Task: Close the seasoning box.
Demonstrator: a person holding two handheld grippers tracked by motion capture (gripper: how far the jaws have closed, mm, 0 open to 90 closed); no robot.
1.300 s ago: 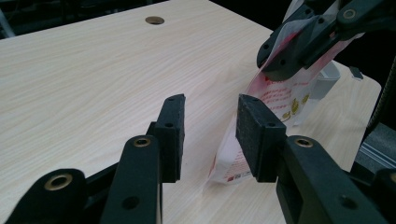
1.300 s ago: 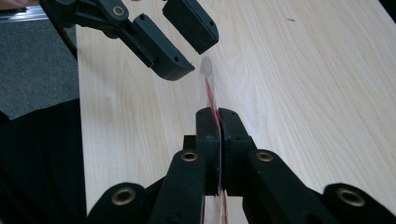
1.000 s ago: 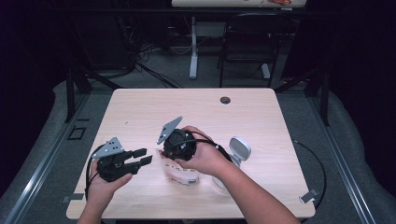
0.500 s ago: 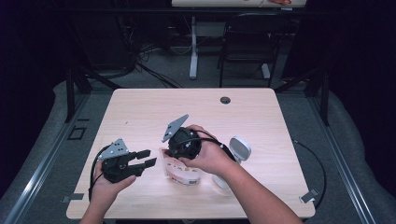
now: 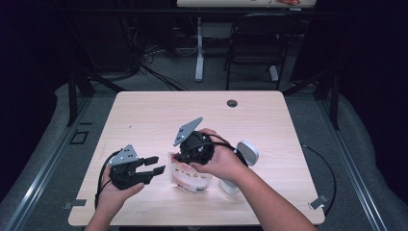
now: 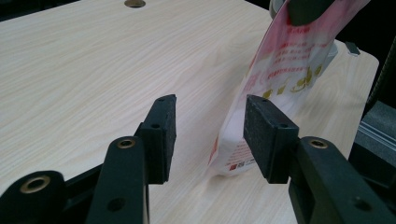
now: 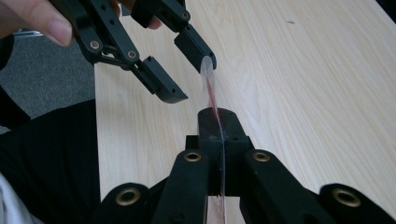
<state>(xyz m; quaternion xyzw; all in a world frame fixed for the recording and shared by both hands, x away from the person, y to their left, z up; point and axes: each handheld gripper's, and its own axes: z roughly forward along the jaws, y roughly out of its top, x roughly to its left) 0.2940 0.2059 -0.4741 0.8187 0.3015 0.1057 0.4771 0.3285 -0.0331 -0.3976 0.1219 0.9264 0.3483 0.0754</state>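
Two black tongs work on one thin pink-and-white printed plastic pouch [image 5: 191,177] standing on the pale wooden desk [image 5: 144,115], toward its near edge. The right tongs [image 7: 215,122] are clenched on the pouch's top edge, pinching the flat film between their pads, so the pouch hangs tilted with its base on the desk. The left tongs [image 6: 210,133] are released; their jaws have just been opening, and the pouch's lower corner sits between them near the right pad, not squeezed. A white rounded device [image 5: 244,155] lies just beside the right hand [image 5: 222,162].
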